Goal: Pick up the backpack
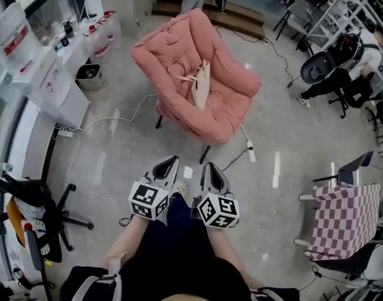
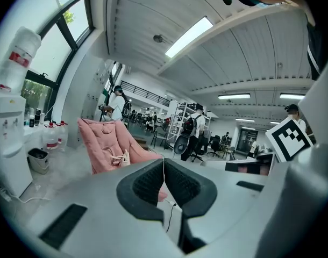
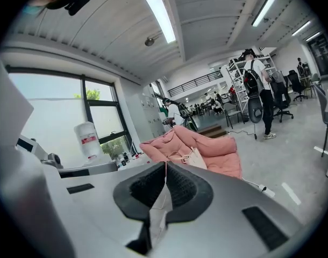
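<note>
The backpack (image 1: 201,83), small and pale pink, leans upright on the seat of a padded pink chair (image 1: 172,42), well apart from both tools. The left gripper (image 1: 172,160) and right gripper (image 1: 208,167) are held side by side low in front of the person, each with its jaws pressed together and nothing between them. The first risk, as I judge it, is arriving with the jaws closed and merely nudging the bag, which looks light enough to flop over on the soft cushion. A second is pinching cushion fabric along with it (bag and chair are nearly the same colour, so the edge is easy to misread), and the thin straps (image 1: 179,68) may slip out of a shallow grip. Underfoot, a white cable (image 1: 116,119) and a power strip (image 1: 250,151) lie on the floor (image 1: 116,162) beside the chair's legs and could catch a foot on the way in. The floor is pale, glossy and reflective. The room is a large open workspace, with a white desk (image 1: 53,89) and water bottles (image 1: 100,36) by the windows at left, an office chair (image 1: 47,209) lower left and a checked cloth (image 1: 345,218) at right.
</note>
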A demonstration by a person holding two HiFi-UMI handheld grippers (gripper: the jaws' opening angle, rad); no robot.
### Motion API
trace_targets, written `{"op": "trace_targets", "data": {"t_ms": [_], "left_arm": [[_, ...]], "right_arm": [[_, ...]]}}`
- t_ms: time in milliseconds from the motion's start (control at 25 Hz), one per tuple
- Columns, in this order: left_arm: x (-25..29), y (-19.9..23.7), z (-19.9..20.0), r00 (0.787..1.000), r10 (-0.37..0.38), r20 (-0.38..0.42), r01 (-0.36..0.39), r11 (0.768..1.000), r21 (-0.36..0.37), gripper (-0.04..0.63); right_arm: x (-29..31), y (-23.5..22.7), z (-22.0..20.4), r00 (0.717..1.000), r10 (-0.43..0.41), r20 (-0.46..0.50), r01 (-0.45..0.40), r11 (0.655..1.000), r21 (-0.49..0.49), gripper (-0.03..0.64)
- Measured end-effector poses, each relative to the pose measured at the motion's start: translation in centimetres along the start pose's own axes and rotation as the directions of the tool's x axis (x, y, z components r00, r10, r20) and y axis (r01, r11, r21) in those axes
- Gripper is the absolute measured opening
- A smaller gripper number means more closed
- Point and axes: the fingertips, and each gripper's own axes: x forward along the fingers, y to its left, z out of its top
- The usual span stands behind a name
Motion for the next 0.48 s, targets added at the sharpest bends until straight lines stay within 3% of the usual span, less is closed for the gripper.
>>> {"op": "trace_targets", "data": {"t_ms": [480], "left_arm": [[10.3,3.3,2.7,0.999,0.045,0.021,-0.045,0.999,0.013,0.018]], "right_arm": [[11.0,-5.1,5.0,0.998,0.065,0.008,-0.065,0.998,0.003,0.032]]}}
